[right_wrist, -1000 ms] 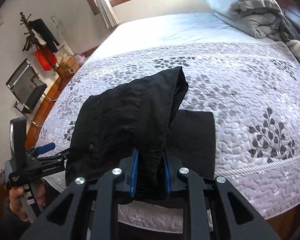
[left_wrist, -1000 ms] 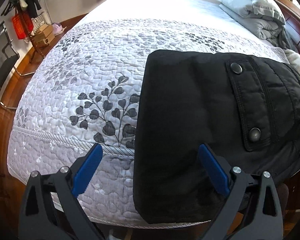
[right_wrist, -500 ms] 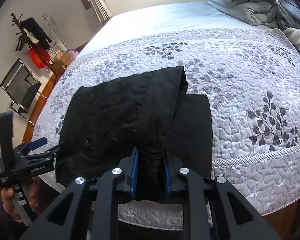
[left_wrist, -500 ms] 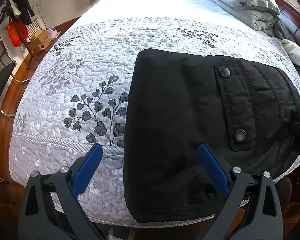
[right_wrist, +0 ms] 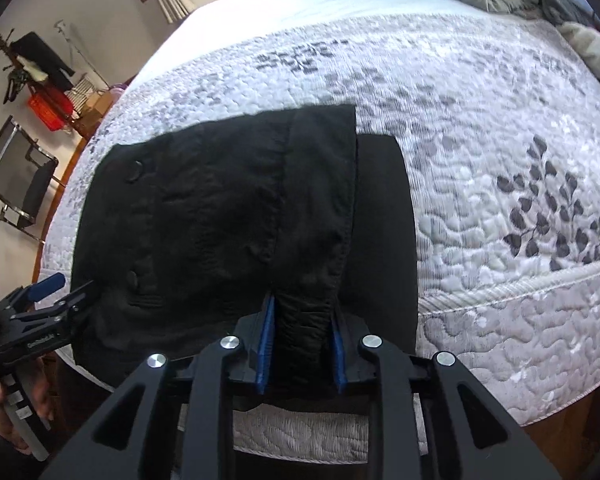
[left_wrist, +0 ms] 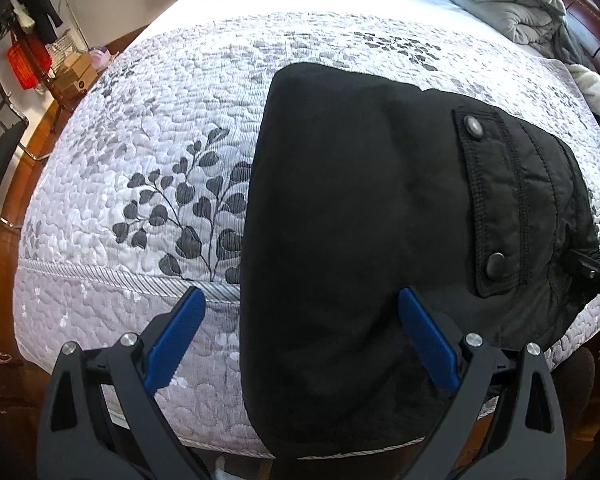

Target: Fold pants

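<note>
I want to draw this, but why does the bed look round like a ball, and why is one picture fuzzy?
Both views use a fisheye lens, so the bed bulges and its edge curves. The right wrist view is smeared on the quilt, likely from motion; the left wrist view is sharp, showing stitching on the black pants. Window light washes out the far sheet in both.

The pants (left_wrist: 352,240) cover the quilt's (left_wrist: 140,168) near edge and drape past it, their lower end hidden behind the left gripper (left_wrist: 300,336). In the right wrist view the bunched fabric inside the right gripper (right_wrist: 302,344) conceals the pad faces, and the quilt's far pattern is blurred.
</note>
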